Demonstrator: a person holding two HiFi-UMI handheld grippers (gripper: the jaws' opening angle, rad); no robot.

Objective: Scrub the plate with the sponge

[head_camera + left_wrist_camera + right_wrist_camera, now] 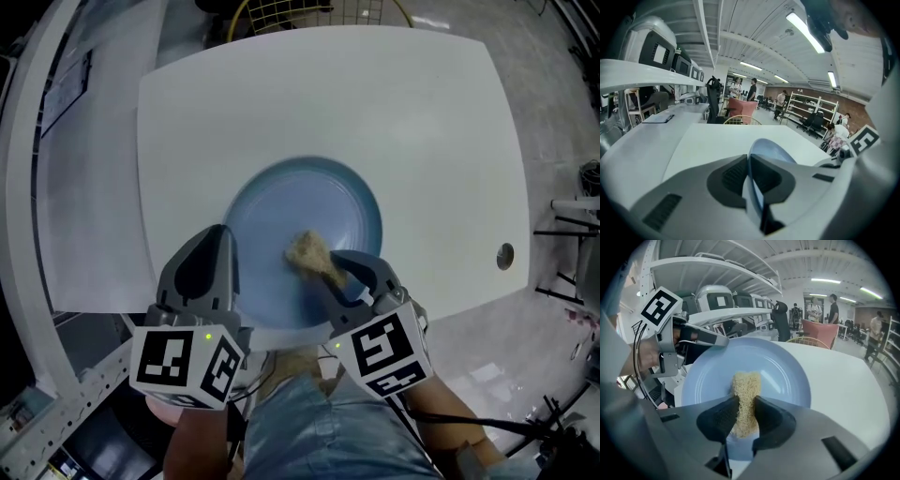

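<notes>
Left hand-held gripper (225, 236) clamping blue plate (300, 199) rim, right hand-held gripper (339, 268) pinching sponge (307, 250) on it, white table (422, 122) beneath

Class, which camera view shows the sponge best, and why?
The right gripper view: the sponge sits large at centre, clamped in the right tongs over the plate. The head view shows it small, partly behind those tongs. The left gripper view shows none of it.
</notes>
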